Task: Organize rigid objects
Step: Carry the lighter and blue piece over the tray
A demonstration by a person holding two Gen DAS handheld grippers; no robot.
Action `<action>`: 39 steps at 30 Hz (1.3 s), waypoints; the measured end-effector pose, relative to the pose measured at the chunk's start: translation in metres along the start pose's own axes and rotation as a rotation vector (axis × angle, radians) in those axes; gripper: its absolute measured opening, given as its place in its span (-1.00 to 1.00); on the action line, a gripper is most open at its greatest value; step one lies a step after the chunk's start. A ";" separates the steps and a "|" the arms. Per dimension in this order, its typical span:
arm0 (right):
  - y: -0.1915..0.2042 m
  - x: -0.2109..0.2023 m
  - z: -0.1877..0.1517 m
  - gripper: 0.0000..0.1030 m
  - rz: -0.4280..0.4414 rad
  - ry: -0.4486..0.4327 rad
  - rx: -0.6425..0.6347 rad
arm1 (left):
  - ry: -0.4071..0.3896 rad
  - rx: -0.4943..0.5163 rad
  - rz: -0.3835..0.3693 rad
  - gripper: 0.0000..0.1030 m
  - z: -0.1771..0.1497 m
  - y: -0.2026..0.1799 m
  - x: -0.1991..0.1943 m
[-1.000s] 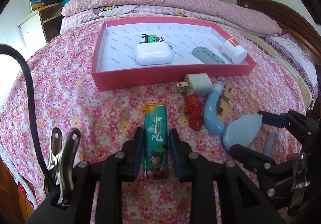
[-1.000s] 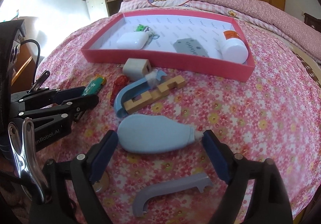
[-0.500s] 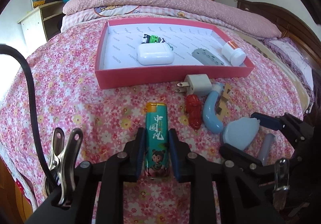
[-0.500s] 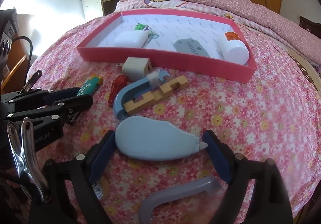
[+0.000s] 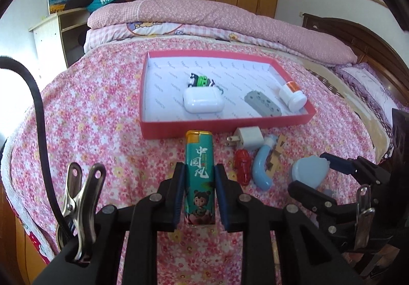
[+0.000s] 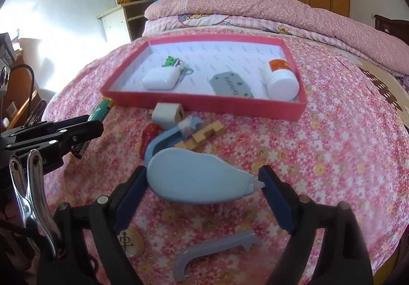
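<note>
Bedroom; floral bedspread (image 5: 97,116) carries a pink tray (image 5: 179,129) near its far edge. Left gripper (image 5: 200,195) is clamped on the lighter (image 5: 199,175), which a second ago lay flat and now hangs clear of the bedspread, its top level with the tray's near wall. Right gripper (image 6: 204,187) holds the blue tape dispenser (image 6: 196,177) end to end, also lifted (jaws wide, both pads touching). Judgement: both picks done, tray placement next; plug (image 5: 246,138), red piece (image 5: 241,166) and blue hook (image 5: 263,164) remain by the tray's near right corner
</note>
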State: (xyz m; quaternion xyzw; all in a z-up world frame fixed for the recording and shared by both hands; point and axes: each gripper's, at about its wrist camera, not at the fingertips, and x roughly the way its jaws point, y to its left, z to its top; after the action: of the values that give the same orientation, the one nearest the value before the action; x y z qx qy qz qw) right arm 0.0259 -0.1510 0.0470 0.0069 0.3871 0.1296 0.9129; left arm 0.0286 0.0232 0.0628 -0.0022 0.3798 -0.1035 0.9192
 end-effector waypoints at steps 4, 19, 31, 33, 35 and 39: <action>-0.004 -0.004 0.007 0.72 0.016 -0.006 0.009 | -0.011 -0.001 -0.002 -0.53 0.010 -0.001 -0.002; -0.013 -0.012 0.053 0.72 0.057 -0.045 0.000 | -0.048 0.027 -0.011 -0.53 0.054 -0.010 -0.002; -0.015 0.012 0.103 0.72 0.061 -0.051 -0.044 | -0.051 0.033 -0.011 -0.53 0.094 -0.008 0.020; -0.018 0.020 0.112 0.72 0.058 -0.049 -0.051 | -0.041 0.032 -0.006 -0.53 0.099 -0.006 0.029; -0.021 0.028 0.118 0.72 0.056 -0.044 -0.052 | -0.030 0.027 -0.008 -0.53 0.104 -0.005 0.039; -0.031 0.046 0.133 0.72 0.057 -0.028 -0.036 | -0.002 0.007 -0.008 -0.53 0.117 -0.001 0.061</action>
State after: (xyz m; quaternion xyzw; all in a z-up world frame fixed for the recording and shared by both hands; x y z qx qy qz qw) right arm 0.1585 -0.1584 0.1041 0.0034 0.3717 0.1625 0.9140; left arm 0.1524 0.0022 0.1036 -0.0008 0.3786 -0.1085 0.9192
